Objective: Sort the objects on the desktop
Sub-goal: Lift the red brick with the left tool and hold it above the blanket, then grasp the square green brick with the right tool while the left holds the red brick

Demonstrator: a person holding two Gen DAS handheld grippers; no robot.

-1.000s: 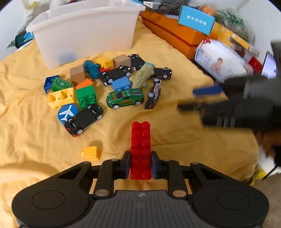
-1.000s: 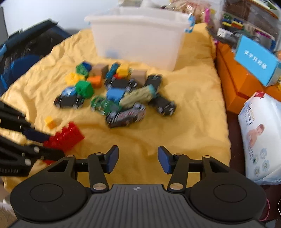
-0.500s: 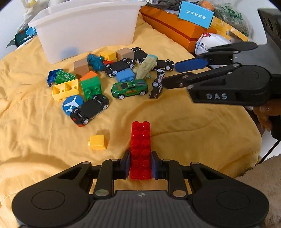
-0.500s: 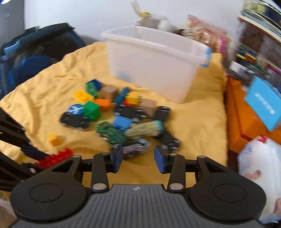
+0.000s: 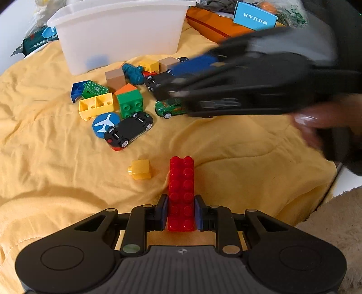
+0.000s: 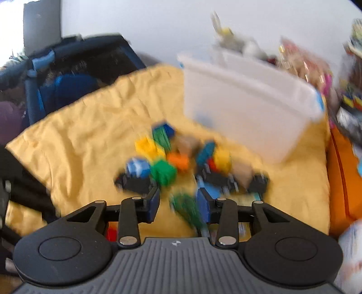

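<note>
Since a second ago our right gripper point(image 6: 178, 204) has swept in over the toy pile on the yellow cloth point(image 5: 56, 158) and narrowed its jaws, now apart around the blurred green toy car point(image 6: 187, 208) without clearly pressing it; we judge it the next pick. Our left gripper point(image 5: 181, 212) stays clamped on the long red studded plastic brick point(image 5: 182, 192), carried low, well short of the translucent white plastic bin point(image 5: 122, 36). The blue carton point(image 5: 254, 15) shows white Chinese characters, too small to read surely.
</note>
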